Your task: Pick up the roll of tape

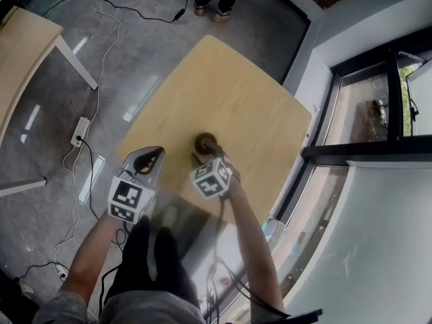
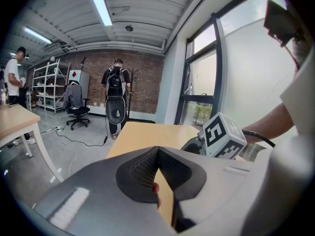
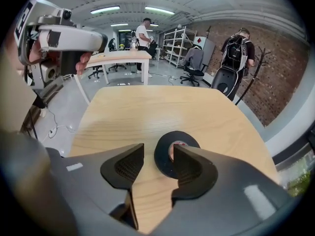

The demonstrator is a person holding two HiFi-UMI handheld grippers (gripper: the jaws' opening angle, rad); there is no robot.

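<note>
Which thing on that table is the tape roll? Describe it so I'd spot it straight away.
Look at the light wooden table by the window. On it, at the tips of the right gripper, lies the tape: a flat black ring, the only loose thing on the tabletop.

A: What does the roll of tape (image 3: 161, 157) look like?

B: It is 1 black ring with a broad band. A pale, reddish core shows inside its hole.

A: How does it sit?

B: It lies flat on 1 face with the hole pointing up, resting on the wood.

A: Where exactly?

B: It lies on the light wooden table (image 1: 223, 79), around the middle of the top and well apart from every edge.
</note>
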